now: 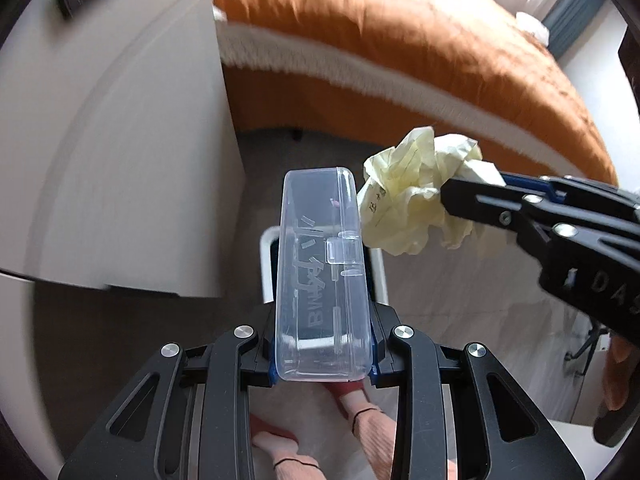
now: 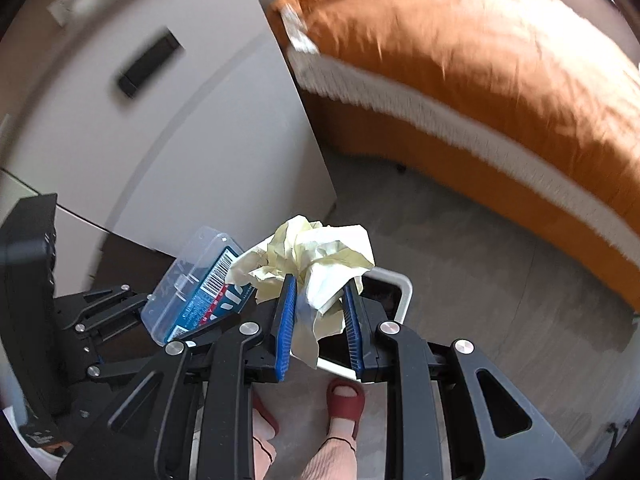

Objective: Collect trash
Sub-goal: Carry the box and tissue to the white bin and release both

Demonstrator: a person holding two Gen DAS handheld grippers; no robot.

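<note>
My left gripper [image 1: 323,354] is shut on a clear plastic box [image 1: 322,276], held upright above a white-rimmed trash bin [image 1: 267,256] on the floor. The box also shows in the right wrist view [image 2: 198,292], with a blue label on its back. My right gripper [image 2: 320,320] is shut on a crumpled pale-yellow paper ball [image 2: 316,264], held over the bin's rim [image 2: 402,292]. In the left wrist view the paper ball [image 1: 416,196] hangs just right of the box, with the right gripper [image 1: 460,196] reaching in from the right.
A white cabinet [image 1: 120,160] stands at the left, with a black handle [image 2: 148,62]. A bed with an orange cover [image 1: 400,32] runs across the back and right. The person's feet in red slippers [image 2: 346,398] stand on the grey floor below the grippers.
</note>
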